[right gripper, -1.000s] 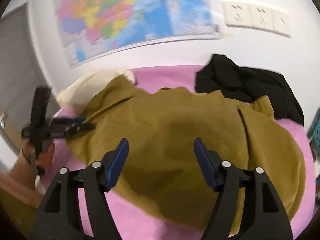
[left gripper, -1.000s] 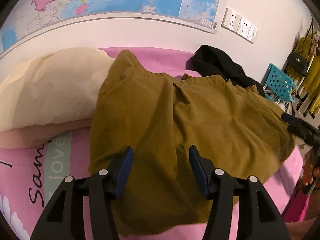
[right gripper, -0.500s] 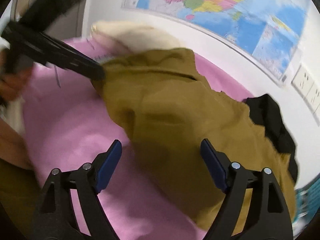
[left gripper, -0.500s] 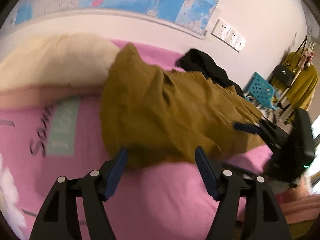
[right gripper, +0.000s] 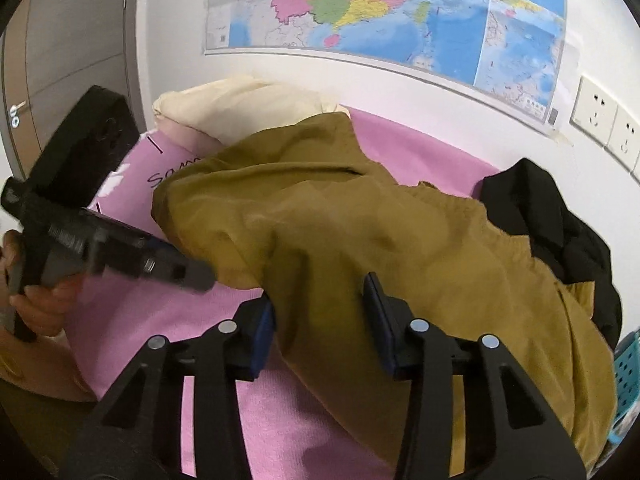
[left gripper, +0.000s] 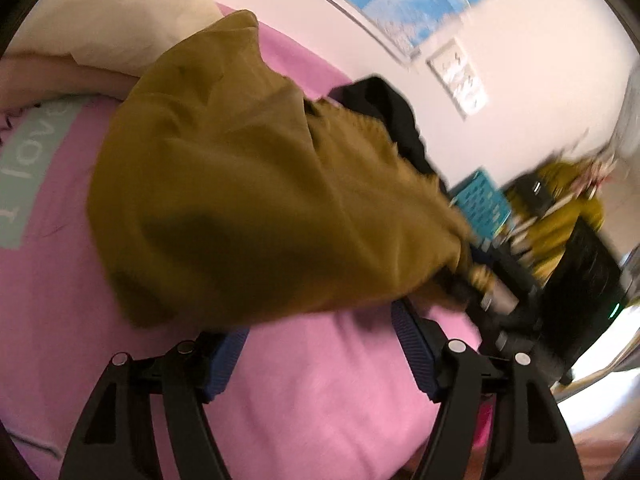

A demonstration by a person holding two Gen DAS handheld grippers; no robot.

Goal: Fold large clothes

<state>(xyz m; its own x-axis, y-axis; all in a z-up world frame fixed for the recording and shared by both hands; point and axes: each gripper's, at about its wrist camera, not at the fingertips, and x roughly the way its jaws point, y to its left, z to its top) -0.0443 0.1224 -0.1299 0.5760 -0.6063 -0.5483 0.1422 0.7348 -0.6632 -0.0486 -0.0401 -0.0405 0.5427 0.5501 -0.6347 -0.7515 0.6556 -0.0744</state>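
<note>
An olive-brown garment (right gripper: 360, 232) lies rumpled across a pink bedsheet (right gripper: 304, 420), between a cream pillow (right gripper: 248, 104) and a black garment (right gripper: 560, 224). The right gripper (right gripper: 320, 316) has just been closing; a fold of the olive cloth sits between its blue pads, though contact is unclear. The left gripper (left gripper: 316, 344) stands wide at the garment's near edge, holding nothing. A map (right gripper: 400, 12) hangs on the wall behind.

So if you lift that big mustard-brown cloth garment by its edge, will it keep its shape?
Probably not. The mustard-brown cloth garment lies in soft humps and creases on the pink bedsheet, so it will likely sag and drape. It looks fairly thick, so perhaps weighty, and unlikely to slip.
</note>
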